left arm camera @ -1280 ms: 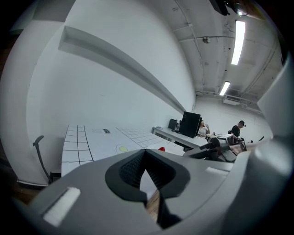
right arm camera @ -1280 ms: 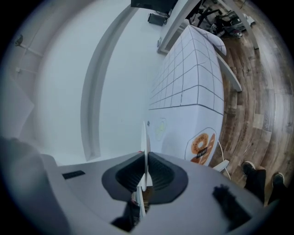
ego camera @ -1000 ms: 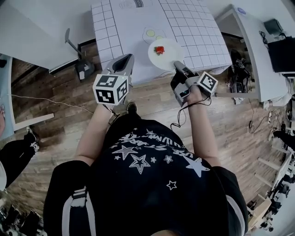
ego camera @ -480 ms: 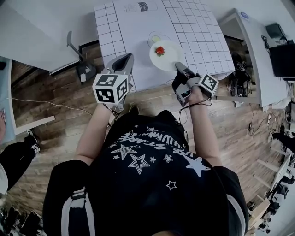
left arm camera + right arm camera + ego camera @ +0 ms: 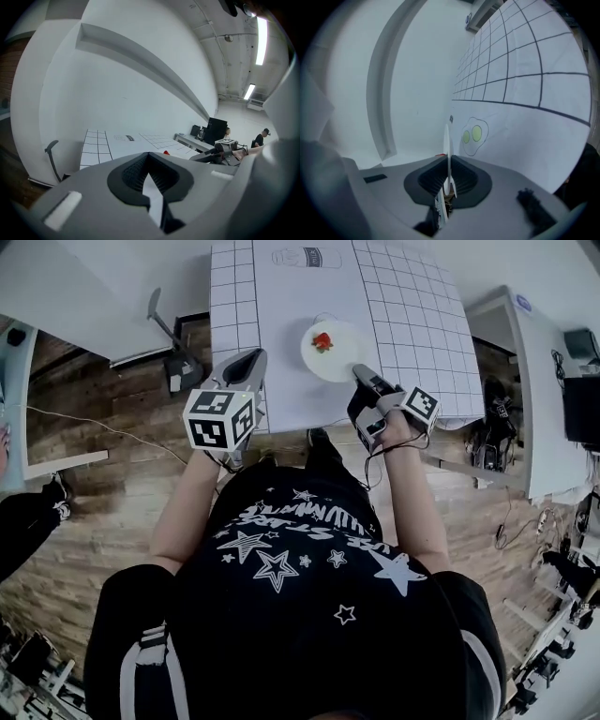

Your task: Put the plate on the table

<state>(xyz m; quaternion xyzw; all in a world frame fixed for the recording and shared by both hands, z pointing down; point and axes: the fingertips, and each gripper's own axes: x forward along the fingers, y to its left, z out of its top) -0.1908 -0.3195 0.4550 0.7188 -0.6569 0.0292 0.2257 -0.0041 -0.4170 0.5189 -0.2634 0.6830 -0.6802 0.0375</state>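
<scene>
A white round plate with a small red piece of food on it hangs level over the near part of the white gridded table. My right gripper is shut on the plate's near rim. In the right gripper view the plate shows edge-on as a thin white line clamped between the ribbed pads of the right gripper. Beyond it a drawn fried-egg outline lies on the table. My left gripper hovers at the table's near left edge, shut and holding nothing, as the left gripper shows in its own view.
A bottle outline is printed at the table's far side. A dark stand sits on the wood floor left of the table. Another white table stands at the right, with cables below it. A person's shoe is at the far left.
Both grippers and the plate have moved forward over the table. The plate now covers most of the drawn egg outline that showed beside it before. The right grip is unchanged.
</scene>
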